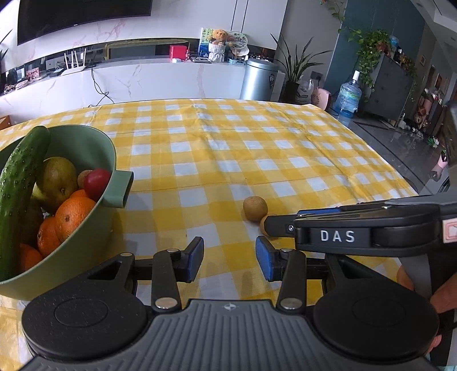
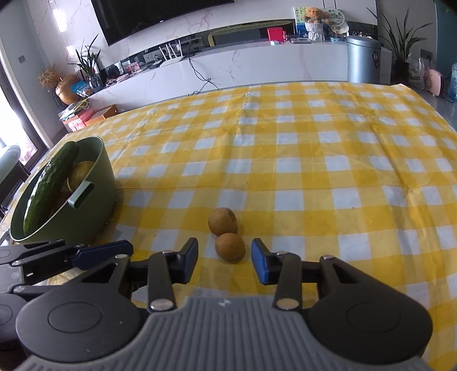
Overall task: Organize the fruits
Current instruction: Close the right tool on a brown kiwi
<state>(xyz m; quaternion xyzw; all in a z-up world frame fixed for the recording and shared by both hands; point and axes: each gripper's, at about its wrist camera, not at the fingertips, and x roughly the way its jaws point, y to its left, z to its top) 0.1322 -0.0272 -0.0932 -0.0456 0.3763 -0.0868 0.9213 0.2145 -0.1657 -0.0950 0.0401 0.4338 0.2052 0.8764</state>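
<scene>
Right tongs (image 2: 224, 261) gape around the near brown fruit (image 2: 230, 246), pads not touching; second fruit (image 2: 222, 220) just behind on the surface (image 2: 314, 171). Left tongs (image 1: 230, 262) released, empty, beside the bowl (image 1: 94, 228)

A home, living/dining rm. Ahead of the grippers, past the far table edge: long white marble-look TV console (image 2: 257, 65) w/ a big wall TV (image 2: 160, 14) above it, wifi router (image 1: 74, 64), teddy bear (image 1: 218, 35) and a red box (image 1: 178, 51) on top. Steel bin (image 1: 258, 80) and potted plant (image 1: 297, 68) to the right of the console, water jug (image 1: 349, 97) on the floor further right. Table under the grippers has a yellow-white check cloth (image 1: 257, 148).
</scene>
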